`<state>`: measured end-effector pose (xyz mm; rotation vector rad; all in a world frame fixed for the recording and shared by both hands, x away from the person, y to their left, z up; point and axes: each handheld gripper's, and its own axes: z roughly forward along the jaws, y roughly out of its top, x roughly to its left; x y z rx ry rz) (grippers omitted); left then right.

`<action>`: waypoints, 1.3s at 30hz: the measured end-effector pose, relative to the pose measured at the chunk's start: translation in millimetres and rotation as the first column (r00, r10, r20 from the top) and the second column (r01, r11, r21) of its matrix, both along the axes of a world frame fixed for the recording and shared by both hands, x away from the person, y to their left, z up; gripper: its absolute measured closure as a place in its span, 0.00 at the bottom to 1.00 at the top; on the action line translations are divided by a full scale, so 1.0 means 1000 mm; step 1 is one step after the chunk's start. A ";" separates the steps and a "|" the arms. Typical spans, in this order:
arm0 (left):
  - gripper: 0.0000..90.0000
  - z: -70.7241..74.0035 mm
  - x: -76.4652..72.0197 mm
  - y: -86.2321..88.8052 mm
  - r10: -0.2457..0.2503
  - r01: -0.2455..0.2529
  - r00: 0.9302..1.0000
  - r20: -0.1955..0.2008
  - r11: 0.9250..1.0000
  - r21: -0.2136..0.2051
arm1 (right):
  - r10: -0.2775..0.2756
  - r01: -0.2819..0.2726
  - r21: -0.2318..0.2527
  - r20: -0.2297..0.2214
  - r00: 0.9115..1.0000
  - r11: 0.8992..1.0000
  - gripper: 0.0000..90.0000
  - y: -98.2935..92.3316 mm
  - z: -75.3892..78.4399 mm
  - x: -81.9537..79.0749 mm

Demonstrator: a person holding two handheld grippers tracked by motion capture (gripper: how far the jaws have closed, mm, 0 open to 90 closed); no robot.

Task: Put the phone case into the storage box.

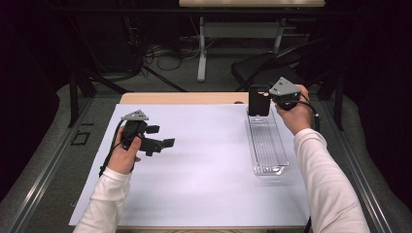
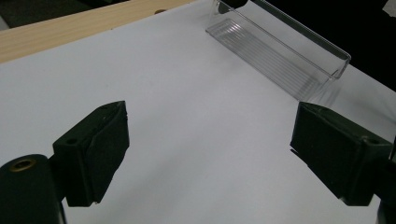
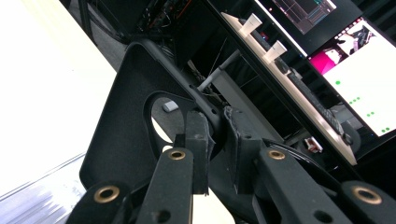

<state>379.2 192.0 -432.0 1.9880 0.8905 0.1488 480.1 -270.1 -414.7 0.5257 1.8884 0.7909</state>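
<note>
A black phone case (image 1: 259, 101) with a round cut-out hangs upright over the far end of a long clear plastic tray (image 1: 266, 141). My right gripper (image 1: 270, 98) is shut on the case's edge. In the right gripper view the two pads pinch the thin rim of the case (image 3: 126, 121) at the gripper (image 3: 218, 140). My left gripper (image 1: 160, 136) hovers over the left part of the white sheet, jaws wide open with nothing between them. Past the open left gripper (image 2: 210, 149), the left gripper view takes in the empty tray (image 2: 280, 56).
A white sheet (image 1: 204, 165) covers most of the wooden table (image 1: 180, 98). Behind the table stand a dark chair (image 1: 262, 65) and a desk frame with cables on the floor. Screens (image 3: 359, 60) appear in the right gripper view.
</note>
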 end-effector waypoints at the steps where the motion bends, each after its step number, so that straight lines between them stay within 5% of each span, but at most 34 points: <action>1: 0.13 0.000 0.000 0.000 0.000 0.000 1.000 0.000 1.000 0.000 | 0.000 0.000 -0.006 0.004 1.000 1.000 0.90 0.000 -0.001 0.000; 17: 0.13 -0.001 0.000 -0.001 0.002 -0.002 1.000 -0.002 1.000 0.010 | -0.011 0.011 0.008 -0.040 0.999 1.000 0.90 -0.007 -0.027 0.011; 24: 0.13 -0.001 0.000 -0.001 0.006 -0.006 1.000 -0.008 1.000 0.006 | -0.009 0.010 0.035 -0.046 0.999 0.999 0.90 -0.012 -0.027 0.012; 39: 0.13 -0.002 0.000 -0.001 0.003 -0.003 1.000 -0.004 1.000 0.012 | 0.006 -0.006 0.003 -0.052 0.999 1.000 0.90 -0.008 -0.033 0.015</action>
